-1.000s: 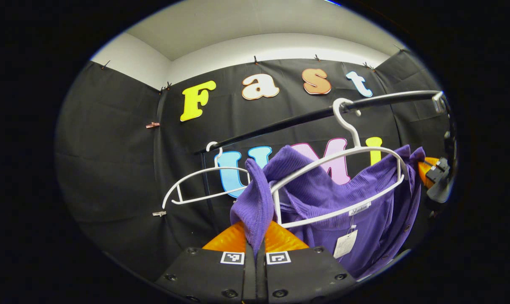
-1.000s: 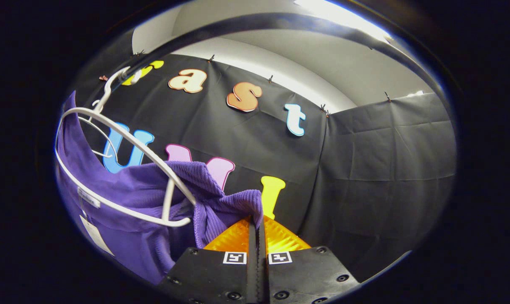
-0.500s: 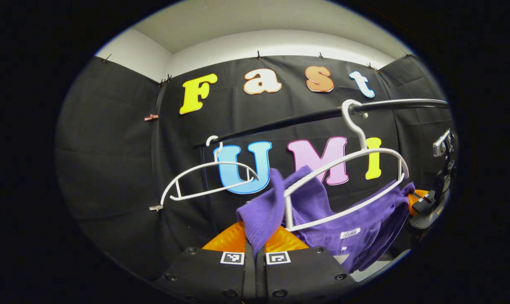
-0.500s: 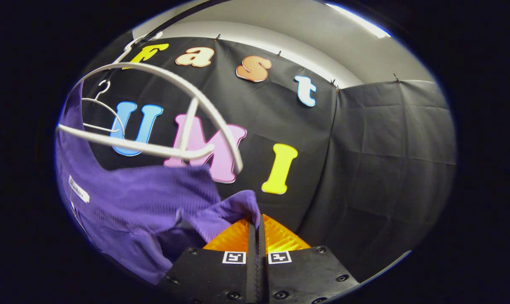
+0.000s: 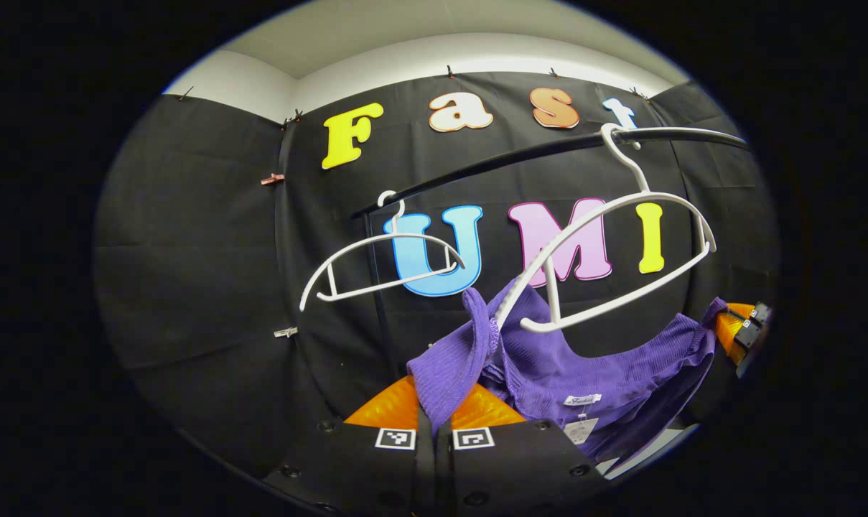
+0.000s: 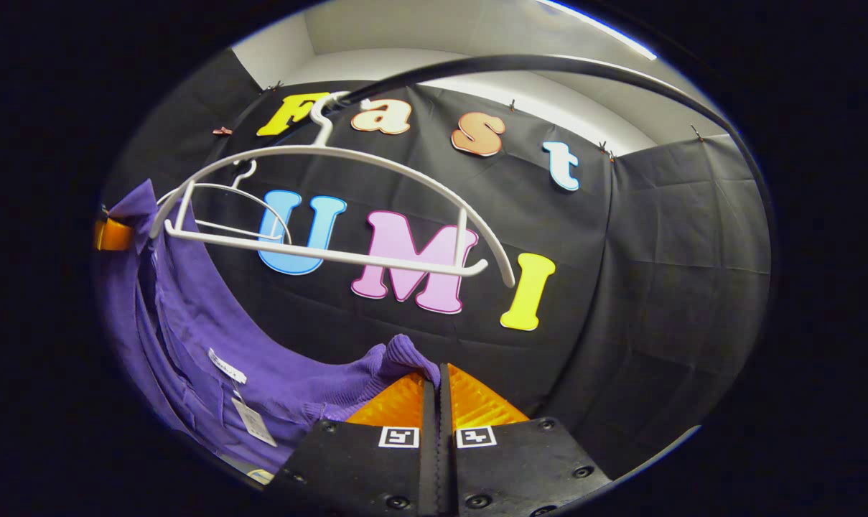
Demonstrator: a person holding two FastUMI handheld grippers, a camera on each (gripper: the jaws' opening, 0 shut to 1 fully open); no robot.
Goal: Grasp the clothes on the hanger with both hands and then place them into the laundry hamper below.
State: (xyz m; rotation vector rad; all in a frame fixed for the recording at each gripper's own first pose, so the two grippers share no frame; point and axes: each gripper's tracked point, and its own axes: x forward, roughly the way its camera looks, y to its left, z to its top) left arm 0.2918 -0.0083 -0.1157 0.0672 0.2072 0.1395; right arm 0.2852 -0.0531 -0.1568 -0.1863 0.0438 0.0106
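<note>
A purple ribbed garment [image 5: 591,366] hangs stretched between my two grippers, below a white hanger [image 5: 620,251] that stays hooked on the black rail [image 5: 491,165]. My left gripper [image 5: 434,420] is shut on one shoulder of the cloth. In the right gripper view the same garment [image 6: 211,337] sags to the left, free of the white hanger [image 6: 333,208], and my right gripper [image 6: 437,380] is shut on its other shoulder. The right gripper [image 5: 739,327] also appears at the far right of the left gripper view. A paper tag [image 6: 250,420] dangles from the collar.
A second, bare white hanger [image 5: 383,266] hangs farther along the rail. The rail [image 6: 548,68] arcs overhead in the right gripper view. Black cloth walls close in the booth on all sides.
Both grippers have moved downward with the garment. It has slid off the hanger, which now hangs bare above the cloth and swings on the rail.
</note>
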